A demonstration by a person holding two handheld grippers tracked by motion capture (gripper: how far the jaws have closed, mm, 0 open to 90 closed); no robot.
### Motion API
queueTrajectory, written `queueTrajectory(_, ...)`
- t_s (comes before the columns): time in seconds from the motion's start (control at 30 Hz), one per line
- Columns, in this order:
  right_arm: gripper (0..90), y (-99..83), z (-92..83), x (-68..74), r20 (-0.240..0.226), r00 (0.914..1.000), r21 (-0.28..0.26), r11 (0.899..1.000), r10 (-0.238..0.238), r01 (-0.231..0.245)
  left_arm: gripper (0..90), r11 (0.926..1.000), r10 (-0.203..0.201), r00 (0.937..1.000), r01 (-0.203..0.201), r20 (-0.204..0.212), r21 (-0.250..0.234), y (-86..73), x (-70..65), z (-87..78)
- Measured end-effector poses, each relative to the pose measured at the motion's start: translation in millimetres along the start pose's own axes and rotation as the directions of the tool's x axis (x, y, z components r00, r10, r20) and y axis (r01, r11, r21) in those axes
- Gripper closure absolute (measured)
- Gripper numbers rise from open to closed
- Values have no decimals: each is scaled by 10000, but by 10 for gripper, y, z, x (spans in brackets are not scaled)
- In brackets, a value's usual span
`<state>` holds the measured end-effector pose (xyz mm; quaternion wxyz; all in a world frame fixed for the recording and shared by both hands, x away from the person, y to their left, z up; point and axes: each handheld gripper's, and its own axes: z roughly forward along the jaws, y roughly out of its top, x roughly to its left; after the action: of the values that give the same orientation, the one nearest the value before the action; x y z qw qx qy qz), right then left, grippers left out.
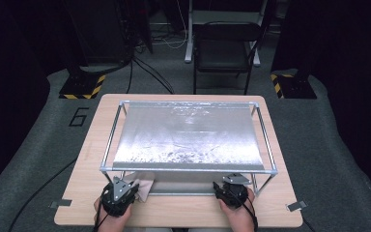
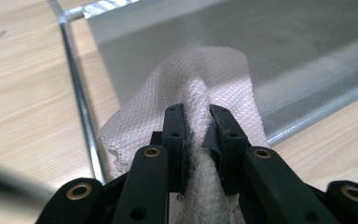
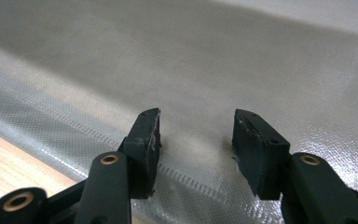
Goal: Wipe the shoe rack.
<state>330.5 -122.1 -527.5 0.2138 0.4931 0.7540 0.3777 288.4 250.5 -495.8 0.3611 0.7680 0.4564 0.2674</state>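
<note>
A metal tube frame (image 1: 188,169) stands on the wooden table (image 1: 183,212) and carries a silver sheet (image 1: 188,135) that sags between its rails. At the frame's near left corner my left gripper (image 1: 128,187) is shut on a white woven cloth (image 1: 146,186). In the left gripper view the cloth (image 2: 200,74) bunches up between the pads of the gripper (image 2: 196,114), with the silver sheet (image 2: 284,42) behind it. My right gripper (image 1: 228,186) is at the near right of the frame. Its jaws stand open (image 3: 196,126) just over the sheet's hem (image 3: 214,56), nothing between them.
A frame rod (image 2: 77,84) runs beside the cloth. Beyond the table stand a black chair (image 1: 222,48) and two stands with yellow-black striped bases (image 1: 82,88) (image 1: 290,84). A "6" (image 1: 79,116) marks the grey floor mat at the left.
</note>
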Motion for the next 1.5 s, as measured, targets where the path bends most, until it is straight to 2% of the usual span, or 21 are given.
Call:
queueTrajectory(0.2, 513, 0, 0, 0, 0, 10000, -1, 10000, -4, 4, 773, 9999, -82, 9999, 81, -127, -94, -31, 34, -78)
queueTrajectory(0.23, 513, 0, 0, 0, -2, 10000, 0, 10000, 2, -2, 773, 9998, 97, 9997, -102, -241, -168, -41, 53, -99)
queueTrajectory(0.27, 513, 0, 0, 0, -2, 10000, 0, 10000, 2, -2, 773, 9998, 97, 9997, -102, -241, -168, -41, 53, -99)
queueTrajectory(0.3, 513, 0, 0, 0, 0, 10000, 0, 10000, 1, -1, 773, 9999, -13, 9998, 10, -210, -149, -51, 46, -122)
queueTrajectory(0.47, 513, 0, 0, 0, 4, 10000, 1, 10000, -1, 1, 773, 9997, 63, 9997, -68, -253, -216, -65, 78, -211)
queueTrajectory(0.5, 513, 0, 0, 0, 5, 10000, -2, 10000, -1, 1, 773, 9997, -72, 9997, 67, -230, -217, -72, 73, -230)
queueTrajectory(0.53, 513, -2, 3, -6, 126, 9999, 26, 9999, -98, 97, 774, 9998, -41, 9997, 36, -237, -206, -78, 81, -249)
queueTrajectory(0.67, 513, -2, 3, -4, 99, 9999, 28, 10000, -64, 63, 774, 9996, -111, 9993, 103, -351, -248, -116, 96, -313)
queueTrajectory(0.7, 513, -1, 7, -1, 142, 9999, 2, 10000, -33, 33, 774, 9996, -22, 9992, 10, -410, -275, -124, 114, -329)
queueTrajectory(0.77, 513, 0, 2, 2, 30, 10000, 1, 10000, 7, -7, 775, 9994, -132, 9988, 117, -476, -311, -153, 134, -354)
queueTrajectory(0.8, 513, -1, 7, -1, 139, 9999, 4, 10000, -34, 33, 776, 9992, -167, 9986, 149, -503, -364, -162, 144, -355)
queueTrajectory(0.83, 513, 0, 2, 4, -15, 10000, 0, 10000, 39, -39, 776, 9992, -202, 9983, 182, -546, -362, -172, 157, -357)
queueTrajectory(0.93, 513, 0, 2, 0, 48, 10000, 7, 10000, -10, 9, 777, 9990, -279, 9974, 255, -663, -355, -195, 176, -342)
queueTrajectory(0.97, 514, 1, 1, 2, 4, 10000, -8, 10000, 29, -29, 777, 9996, -133, 9975, 117, -687, -242, -197, 198, -344)
queueTrajectory(1.07, 514, -1, 3, -4, 117, 9999, 15, 10000, -63, 63, 784, 9989, -234, 9972, 204, -707, -427, -213, 241, -327)
queueTrajectory(1.1, 515, 2, 19, -3, 244, 9996, 79, 9999, -110, 109, 783, 9995, -31, 9964, 5, -852, -308, -225, 229, -339)
queueTrajectory(1.13, 515, 2, 19, -3, 244, 9996, 79, 9999, -110, 109, 784, 9995, -31, 9964, 5, -852, -308, -225, 229, -339)
queueTrajectory(1.27, 515, 3, 17, -4, 236, 9997, 99, 9999, -116, 114, 784, 9991, -242, 9963, 214, -819, -358, -254, 244, -372)
queueTrajectory(1.3, 516, 3, 17, -3, 235, 9997, 98, 9999, -115, 113, 784, 9982, -383, 9955, 341, -865, -498, -247, 245, -392)
queueTrajectory(1.4, 516, 3, 17, -3, 236, 9997, 98, 9999, -117, 114, 784, 9983, -312, 9955, 265, -894, -525, -235, 251, -418)
queueTrajectory(1.5, 515, 3, 17, -3, 236, 9997, 98, 9999, -116, 113, 784, 9975, -411, 9948, 354, -931, -613, -202, 271, -483)
